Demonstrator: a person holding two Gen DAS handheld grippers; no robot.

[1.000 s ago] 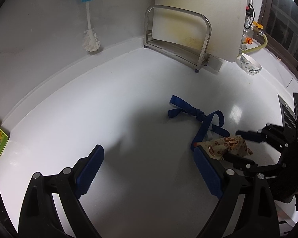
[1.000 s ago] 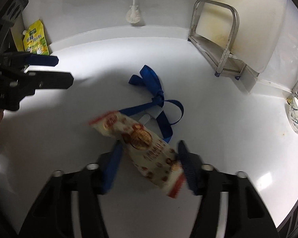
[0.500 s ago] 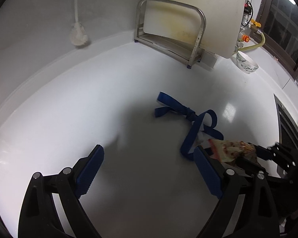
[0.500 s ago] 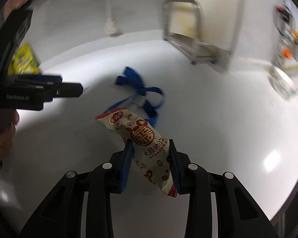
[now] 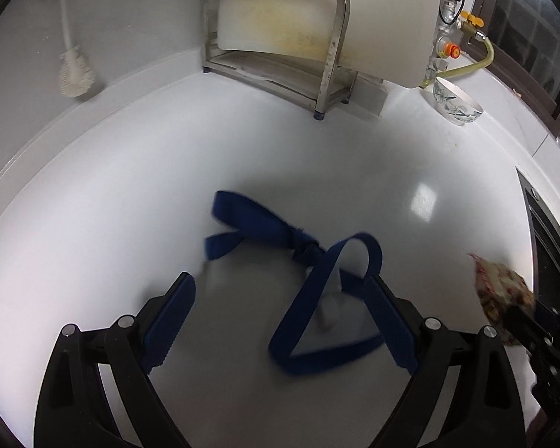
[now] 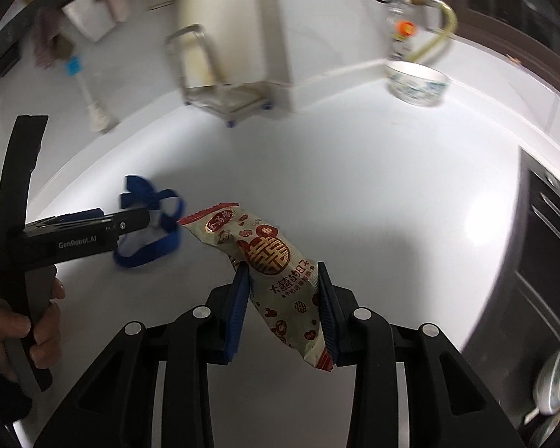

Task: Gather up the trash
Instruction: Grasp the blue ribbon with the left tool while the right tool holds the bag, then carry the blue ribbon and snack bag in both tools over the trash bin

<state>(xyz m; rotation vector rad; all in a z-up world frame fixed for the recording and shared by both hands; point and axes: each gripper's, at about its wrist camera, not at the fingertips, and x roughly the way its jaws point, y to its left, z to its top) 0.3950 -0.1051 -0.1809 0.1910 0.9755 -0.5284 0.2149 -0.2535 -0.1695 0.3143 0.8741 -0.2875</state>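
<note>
A knotted blue strap lies on the white counter. My left gripper is open just above it, one loop of the strap lying between its blue pads. My right gripper is shut on a beige and red snack wrapper and holds it clear of the counter. In the left wrist view the wrapper shows at the right edge. From the right wrist view the left gripper is at the left over the strap, held by a hand.
A white cutting board stands in a metal rack at the back wall. A patterned bowl sits to its right under a tap. A bottle brush leans at the back left. A dark hob borders the right.
The right gripper closed on the wrapper, lifted it off the counter and carried it right while rolling. The left gripper moved forward and down over the blue strap.
</note>
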